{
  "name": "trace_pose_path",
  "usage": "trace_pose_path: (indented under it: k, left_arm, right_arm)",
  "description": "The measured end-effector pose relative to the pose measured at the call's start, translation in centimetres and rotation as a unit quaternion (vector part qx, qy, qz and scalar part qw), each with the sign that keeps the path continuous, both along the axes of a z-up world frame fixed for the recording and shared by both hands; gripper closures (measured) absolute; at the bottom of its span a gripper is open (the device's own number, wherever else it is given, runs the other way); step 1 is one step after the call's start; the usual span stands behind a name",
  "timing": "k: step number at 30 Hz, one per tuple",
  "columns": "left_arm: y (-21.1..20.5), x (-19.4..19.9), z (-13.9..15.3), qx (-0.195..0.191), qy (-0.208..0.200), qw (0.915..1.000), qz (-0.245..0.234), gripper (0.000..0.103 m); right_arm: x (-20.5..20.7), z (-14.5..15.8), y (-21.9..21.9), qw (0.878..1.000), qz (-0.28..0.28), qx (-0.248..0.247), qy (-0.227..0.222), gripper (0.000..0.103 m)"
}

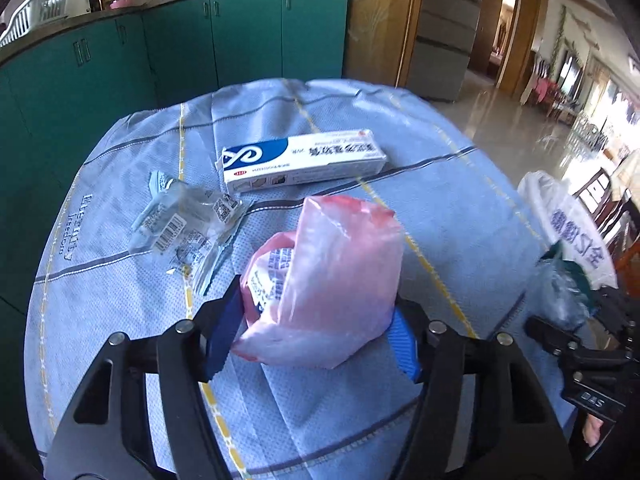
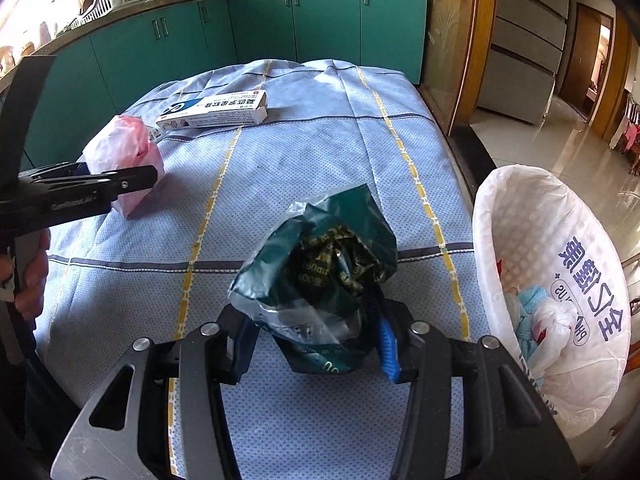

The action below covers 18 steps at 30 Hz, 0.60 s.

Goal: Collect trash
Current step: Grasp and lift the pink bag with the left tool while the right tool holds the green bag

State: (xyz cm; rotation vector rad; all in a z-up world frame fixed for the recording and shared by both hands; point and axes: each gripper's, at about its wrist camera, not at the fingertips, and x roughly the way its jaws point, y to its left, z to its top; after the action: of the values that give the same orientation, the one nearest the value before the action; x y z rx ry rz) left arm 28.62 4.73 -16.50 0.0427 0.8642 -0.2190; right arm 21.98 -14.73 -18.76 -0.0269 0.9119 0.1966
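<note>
Your left gripper (image 1: 316,336) grips the pink bag (image 1: 328,280), your right gripper (image 2: 316,340) the green wrapper (image 2: 320,264); a box (image 1: 304,160) and clear wrappers (image 1: 184,224) lie beyond, the bin (image 2: 560,280) holds trash.

Left hand-held gripper (image 1: 316,336) clamping pink bag (image 1: 332,280), medicine box (image 1: 304,160) behind

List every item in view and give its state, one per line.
left gripper: shut on the pink bag
pink bag: crumpled, on the cloth, between the fingers
right gripper: shut on the green wrapper
green wrapper: crumpled, held
white box: lying flat, untouched
clear wrapper: flattened, untouched
trash bin: open, white liner, trash inside
</note>
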Motion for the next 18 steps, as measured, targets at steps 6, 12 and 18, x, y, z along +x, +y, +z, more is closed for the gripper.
trace_pose_path:
  k: [6,12,18]
  left_arm:
    - [0.4,-3.0,2.1,-0.011,-0.026,0.9996,-0.005,0.037]
    - [0.8,-5.8,2.9,-0.031,-0.025,0.9992,-0.003,0.037]
    - [0.2,-8.0,1.0,-0.01,-0.004,0.9999,-0.012,0.037]
  right_arm:
    - [-0.3,0.8,0.1,1.0,0.0,-0.008,-0.012,0.054]
    - [-0.8,2.0,0.1,1.0,0.003,-0.007,-0.029,0.054]
    - [-1.4,2.7,-0.1,0.999,0.002,-0.007,-0.038,0.055]
